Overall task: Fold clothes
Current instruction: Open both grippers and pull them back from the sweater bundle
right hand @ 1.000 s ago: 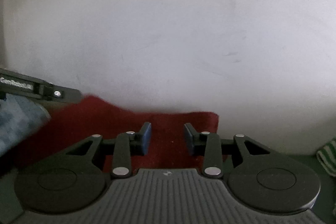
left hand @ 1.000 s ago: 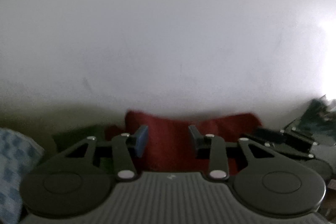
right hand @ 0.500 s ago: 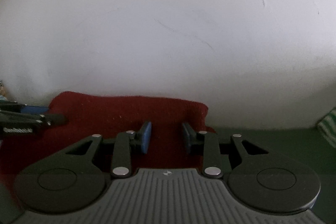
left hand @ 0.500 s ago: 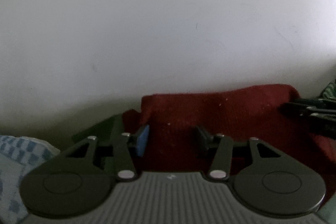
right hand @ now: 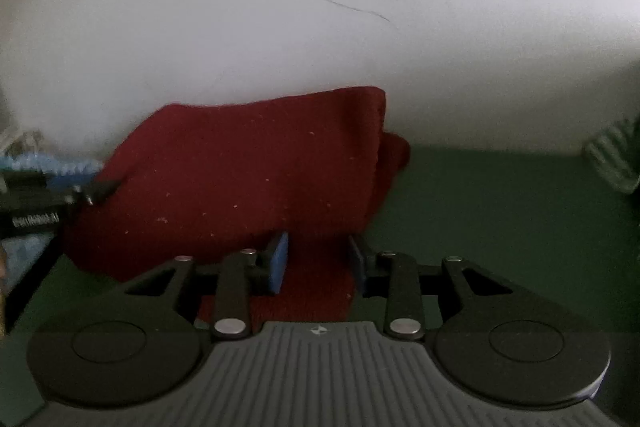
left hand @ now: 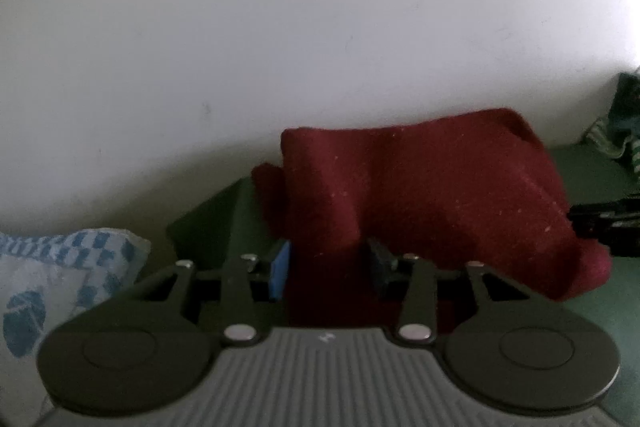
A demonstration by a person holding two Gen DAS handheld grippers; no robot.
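A dark red knitted garment (left hand: 432, 195) lies bunched on a green table by a white wall; it also shows in the right wrist view (right hand: 248, 187). My left gripper (left hand: 328, 267) has its jaws apart, with red cloth lying between the blue pads. My right gripper (right hand: 318, 259) also has its jaws apart, with a strip of the red cloth between them. The right gripper shows at the right edge of the left wrist view (left hand: 608, 223), beside the garment. The left gripper shows at the left edge of the right wrist view (right hand: 44, 203).
A blue and white checked cloth (left hand: 52, 279) lies at the left. A green and white striped cloth (left hand: 616, 135) sits at the right by the wall, also in the right wrist view (right hand: 616, 159). The green table top (right hand: 500, 211) stretches to the right.
Both grippers have tilted down and moved closer to the red garment, which now fills more of both views. The garment has bunched up higher. The jaws stay apart.
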